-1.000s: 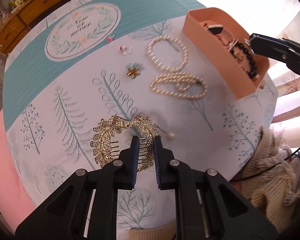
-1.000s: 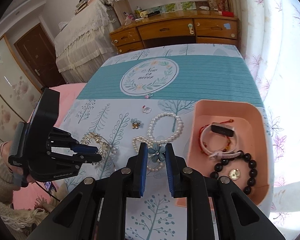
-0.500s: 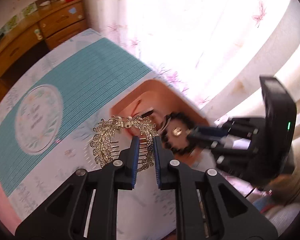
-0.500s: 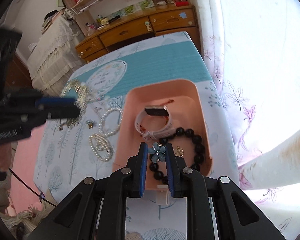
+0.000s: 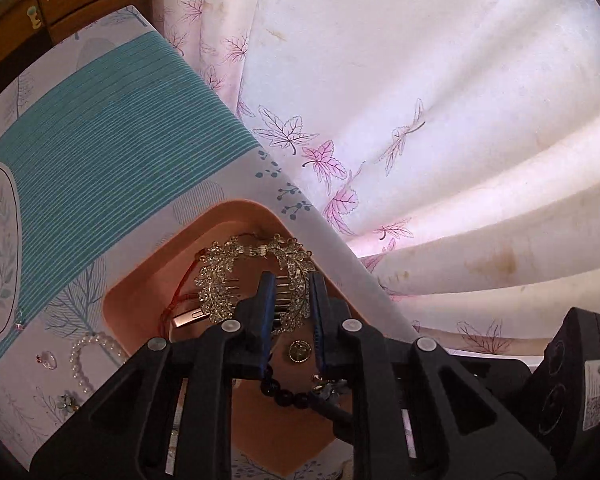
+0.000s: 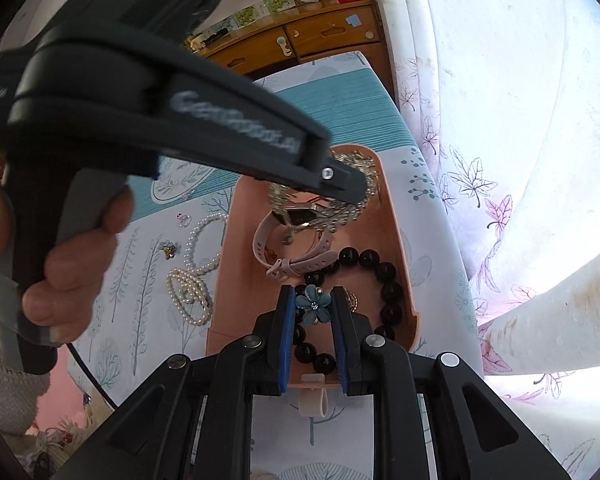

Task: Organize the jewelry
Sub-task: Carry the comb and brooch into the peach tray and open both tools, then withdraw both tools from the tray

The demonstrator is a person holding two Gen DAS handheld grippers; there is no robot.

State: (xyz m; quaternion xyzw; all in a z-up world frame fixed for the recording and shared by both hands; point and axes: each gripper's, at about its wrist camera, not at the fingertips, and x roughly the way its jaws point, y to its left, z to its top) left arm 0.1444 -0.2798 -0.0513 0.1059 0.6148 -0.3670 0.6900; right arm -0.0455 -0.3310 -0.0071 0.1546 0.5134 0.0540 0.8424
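Observation:
My left gripper (image 5: pixel 290 286) is shut on a gold leaf hair comb (image 5: pixel 228 276) and holds it over the far end of the pink tray (image 5: pixel 140 280). In the right wrist view that gripper (image 6: pixel 352 188) crosses over the tray (image 6: pixel 404 264) with the comb (image 6: pixel 364 168) at its tip. My right gripper (image 6: pixel 313 300) is shut on a blue flower brooch (image 6: pixel 314 306) above the tray's near end. In the tray lie a black bead bracelet (image 6: pixel 384 276), a pink watch (image 6: pixel 296 236) and a gold coin charm (image 5: pixel 299 351).
Pearl strands (image 6: pixel 192 276), a small flower piece (image 6: pixel 168 249) and a clear ring (image 6: pixel 184 218) lie on the tablecloth left of the tray. A leaf-print curtain (image 6: pixel 500 120) hangs close behind the table's right edge. A wooden dresser (image 6: pixel 300 40) stands beyond.
Both grippers moved from over the tablecloth to over the pink tray. The left carried the gold comb to the tray's far end. The right carried the blue flower to the near end.

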